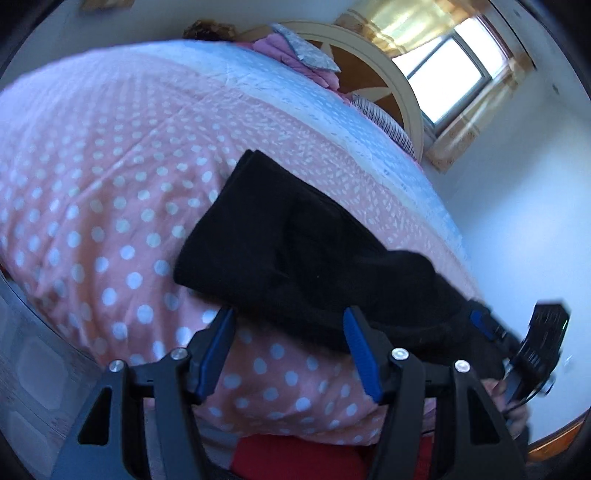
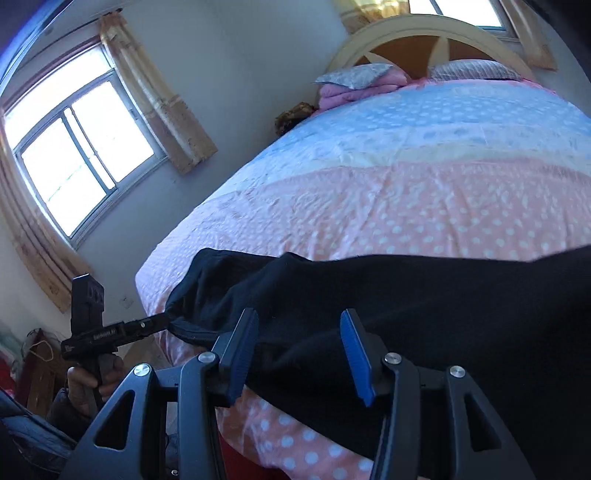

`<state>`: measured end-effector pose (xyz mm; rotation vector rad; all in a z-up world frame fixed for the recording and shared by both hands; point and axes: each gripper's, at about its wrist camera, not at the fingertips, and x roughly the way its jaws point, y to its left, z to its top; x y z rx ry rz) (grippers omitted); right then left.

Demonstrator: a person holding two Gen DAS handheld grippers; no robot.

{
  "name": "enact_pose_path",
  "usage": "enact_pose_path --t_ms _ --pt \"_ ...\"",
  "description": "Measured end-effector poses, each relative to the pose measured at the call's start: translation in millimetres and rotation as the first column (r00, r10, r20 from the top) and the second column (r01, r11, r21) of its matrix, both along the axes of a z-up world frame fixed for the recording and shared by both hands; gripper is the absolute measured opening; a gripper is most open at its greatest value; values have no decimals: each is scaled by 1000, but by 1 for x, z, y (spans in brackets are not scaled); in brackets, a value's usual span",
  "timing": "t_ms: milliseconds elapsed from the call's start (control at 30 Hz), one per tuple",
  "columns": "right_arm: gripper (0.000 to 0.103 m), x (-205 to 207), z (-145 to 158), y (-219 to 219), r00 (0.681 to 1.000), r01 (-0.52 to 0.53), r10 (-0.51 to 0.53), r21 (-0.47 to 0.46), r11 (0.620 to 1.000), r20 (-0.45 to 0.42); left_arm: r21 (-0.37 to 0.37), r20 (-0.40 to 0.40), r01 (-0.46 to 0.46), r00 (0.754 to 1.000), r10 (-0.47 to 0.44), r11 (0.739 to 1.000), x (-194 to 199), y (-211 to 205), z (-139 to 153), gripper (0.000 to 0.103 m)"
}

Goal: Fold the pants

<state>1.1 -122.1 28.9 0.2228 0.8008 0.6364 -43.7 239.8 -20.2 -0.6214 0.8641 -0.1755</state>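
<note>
Black pants (image 1: 295, 240) lie partly folded on a pink dotted bed cover (image 1: 92, 184), near its front edge. My left gripper (image 1: 290, 313) is open, its blue pads (image 1: 218, 350) wide apart, and the pants' near edge lies across the fingertips. In the right wrist view the pants (image 2: 443, 314) spread dark below and beyond my right gripper (image 2: 299, 313), which is open just above the cloth and presses on nothing. The left gripper (image 2: 166, 319) shows there at the left, its tip at the pants' corner. The right gripper (image 1: 476, 319) shows at the pants' right end.
The bed cover (image 2: 406, 203) runs back to a curved headboard (image 2: 424, 33) with pillows and a folded pink blanket (image 2: 354, 92). Windows (image 2: 81, 147) with curtains stand beside the bed. A hand (image 2: 85, 384) holds the left gripper's handle. Something red (image 1: 295, 458) shows below the bed's front edge.
</note>
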Motion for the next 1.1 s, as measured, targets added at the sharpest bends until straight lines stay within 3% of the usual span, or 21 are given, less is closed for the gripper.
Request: enact_pose_path --t_ms 100,167,233,300,367,500,600,700,767,833,867,933,1033,1100 --pt "49 -10 2 -1 998 -7 16 -137 991 63 24 -3 -50 999 50 998 10 5 2 63" --pt "49 -10 -2 2 996 -74 82 -183 980 38 46 22 -76 997 75 996 16 7 8 63" --pt "49 -10 -4 9 990 -122 134 -256 959 32 19 42 -88 995 87 996 19 7 12 63" --pt "49 -11 -3 21 978 -147 194 -401 904 81 12 49 -88 995 88 996 23 6 12 63" --pt "49 -8 -3 29 957 -205 277 -476 855 86 17 40 -94 995 93 995 27 4 10 63" --pt "49 10 -8 39 909 -369 415 -520 770 -30 29 40 -102 994 101 994 30 7 8 57" --pt "49 23 -9 48 851 -491 518 -488 722 -89 102 68 -87 994 80 991 35 1 16 29" --pt "49 39 -15 56 818 -559 554 -440 703 -154 138 110 -64 993 49 988 39 -3 24 23" --pt "49 42 -25 61 806 -578 561 -455 677 -189 139 141 -55 989 35 989 45 -4 31 18" --pt "48 32 -28 66 799 -568 582 -509 647 -151 160 164 -64 986 38 985 51 -3 34 18" --pt "45 28 -27 66 801 -562 581 -518 645 -146 170 167 -71 985 42 983 54 -2 35 19" --pt "8 25 -24 62 825 -535 545 -521 665 -150 161 174 -72 984 43 984 59 -1 34 17" --pt "6 15 -13 47 874 -462 470 -506 729 -121 148 184 -74 982 46 986 59 3 29 17" --pt "6 3 -2 33 905 -412 413 -439 799 -98 145 166 -81 984 56 986 54 8 20 17"
